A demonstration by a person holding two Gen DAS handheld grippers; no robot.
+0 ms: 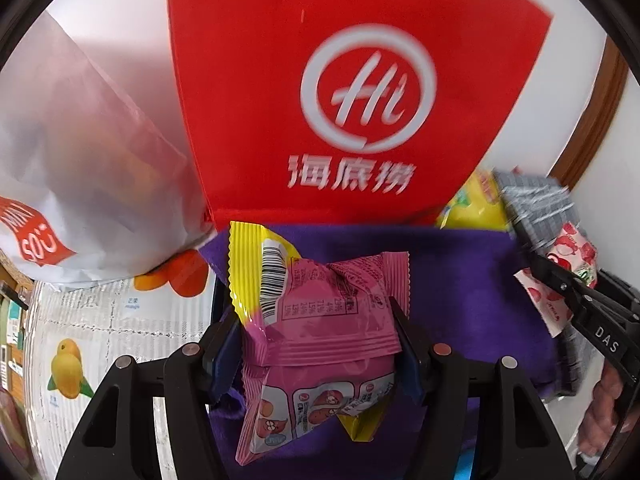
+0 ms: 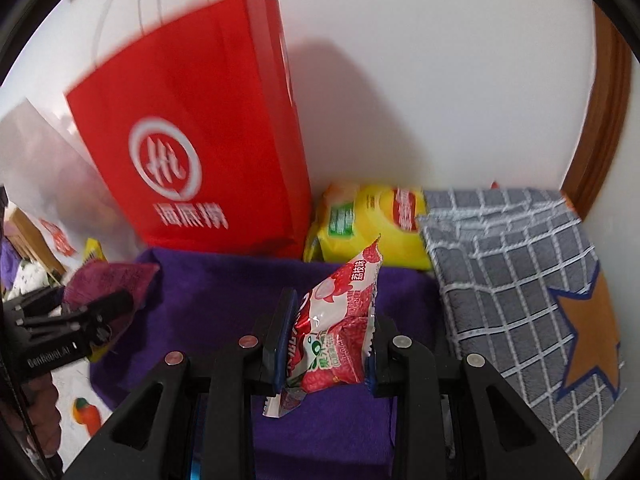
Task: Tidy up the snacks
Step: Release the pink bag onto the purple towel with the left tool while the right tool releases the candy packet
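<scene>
Crinkly foil is the whole problem here imo. The left gripper (image 1: 320,344) is clamped on a pink and yellow snack packet (image 1: 316,320), pinched across its puffy middle, and the packet hangs above the purple cloth (image 1: 460,280). The right gripper (image 2: 326,344) is closed on a red and white lychee packet (image 2: 340,328), also held up off the same cloth, with its top corner poking up at a tilt.

Both packets are air-filled and slick, so I'd guess either one could squirt out of the jaws if the squeeze shifts. The red paper bag (image 2: 192,140) stands right behind the cloth and looks light. If that's where the snacks go, a bump on its wall could tip it over, or a packet could catch the rim and fall outside. The yellow bag (image 2: 372,224) and the grey checked fabric (image 2: 512,272) crowd the right side, so there's little room to swing.
</scene>
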